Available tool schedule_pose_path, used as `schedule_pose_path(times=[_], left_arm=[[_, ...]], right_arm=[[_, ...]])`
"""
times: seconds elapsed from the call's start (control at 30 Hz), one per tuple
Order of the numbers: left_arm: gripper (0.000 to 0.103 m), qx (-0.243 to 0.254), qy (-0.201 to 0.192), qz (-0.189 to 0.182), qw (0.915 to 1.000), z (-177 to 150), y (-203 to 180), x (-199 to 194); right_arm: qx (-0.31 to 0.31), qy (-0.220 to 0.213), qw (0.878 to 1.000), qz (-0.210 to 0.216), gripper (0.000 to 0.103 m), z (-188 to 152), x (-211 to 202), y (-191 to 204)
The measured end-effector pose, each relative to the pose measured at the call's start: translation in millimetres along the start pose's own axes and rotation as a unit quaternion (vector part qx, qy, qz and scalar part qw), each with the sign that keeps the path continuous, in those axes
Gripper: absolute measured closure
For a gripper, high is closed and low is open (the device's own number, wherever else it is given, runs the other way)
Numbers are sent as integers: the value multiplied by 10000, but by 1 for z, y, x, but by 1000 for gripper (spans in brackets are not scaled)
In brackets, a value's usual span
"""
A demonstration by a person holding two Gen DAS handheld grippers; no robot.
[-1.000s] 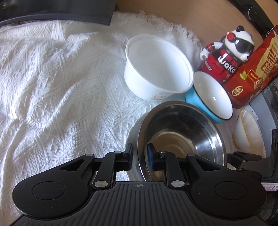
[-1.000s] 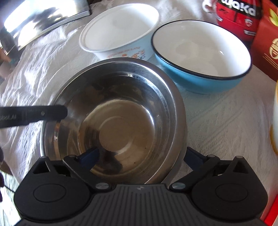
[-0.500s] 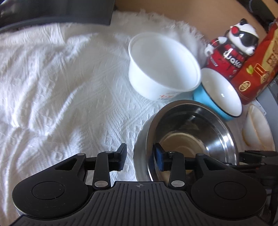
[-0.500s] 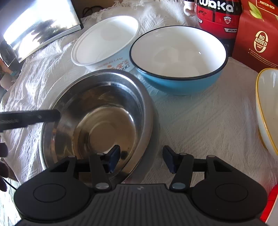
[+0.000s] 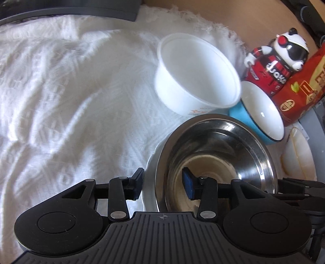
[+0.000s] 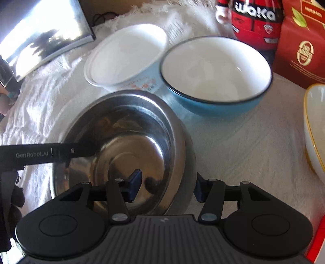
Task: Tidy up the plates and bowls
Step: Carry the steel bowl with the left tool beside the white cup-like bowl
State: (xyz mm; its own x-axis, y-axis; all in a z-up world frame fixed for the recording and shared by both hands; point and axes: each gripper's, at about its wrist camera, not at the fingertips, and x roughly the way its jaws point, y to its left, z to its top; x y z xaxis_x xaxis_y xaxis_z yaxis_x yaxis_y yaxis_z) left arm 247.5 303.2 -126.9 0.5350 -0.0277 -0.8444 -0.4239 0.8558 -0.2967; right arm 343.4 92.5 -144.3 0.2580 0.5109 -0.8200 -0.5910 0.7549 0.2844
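A steel bowl [image 5: 219, 154] [image 6: 130, 142] sits on a white plate [image 5: 151, 172] on the white cloth. My left gripper [image 5: 163, 184] is open and straddles the bowl's near-left rim, one finger inside and one outside. My right gripper [image 6: 166, 186] is open and straddles the bowl's near-right rim the same way. Behind stand a white plastic bowl [image 5: 195, 73] [image 6: 126, 54] and a blue bowl with a white inside [image 5: 262, 113] [image 6: 215, 73]. A cream dish with a yellow rim [image 6: 314, 130] [image 5: 298, 154] lies at the right.
A red panda-figure bottle [image 5: 272, 67] [image 6: 256, 18] and a red carton [image 5: 300, 89] [image 6: 300, 44] stand at the back right. A dark monitor edge [image 5: 71, 12] [image 6: 40, 34] runs along the back left. The left gripper's finger [image 6: 48, 153] crosses the right wrist view.
Both grippers have opened wider around the steel bowl's rim. The left was nearly closed on the rim a second ago. Both views have pulled back slightly.
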Motion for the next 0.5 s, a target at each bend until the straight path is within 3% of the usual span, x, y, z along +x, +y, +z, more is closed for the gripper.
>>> schedule_pose_path(times=[0.3, 0.5], left_arm=[[59, -521, -119, 134, 9985, 3, 34, -10], [67, -569, -110, 199, 9981, 1, 39, -8]], right_arm=[[-132, 164, 9997, 93, 47, 5, 19, 28], [-299, 150, 9992, 233, 48, 11, 26, 37]])
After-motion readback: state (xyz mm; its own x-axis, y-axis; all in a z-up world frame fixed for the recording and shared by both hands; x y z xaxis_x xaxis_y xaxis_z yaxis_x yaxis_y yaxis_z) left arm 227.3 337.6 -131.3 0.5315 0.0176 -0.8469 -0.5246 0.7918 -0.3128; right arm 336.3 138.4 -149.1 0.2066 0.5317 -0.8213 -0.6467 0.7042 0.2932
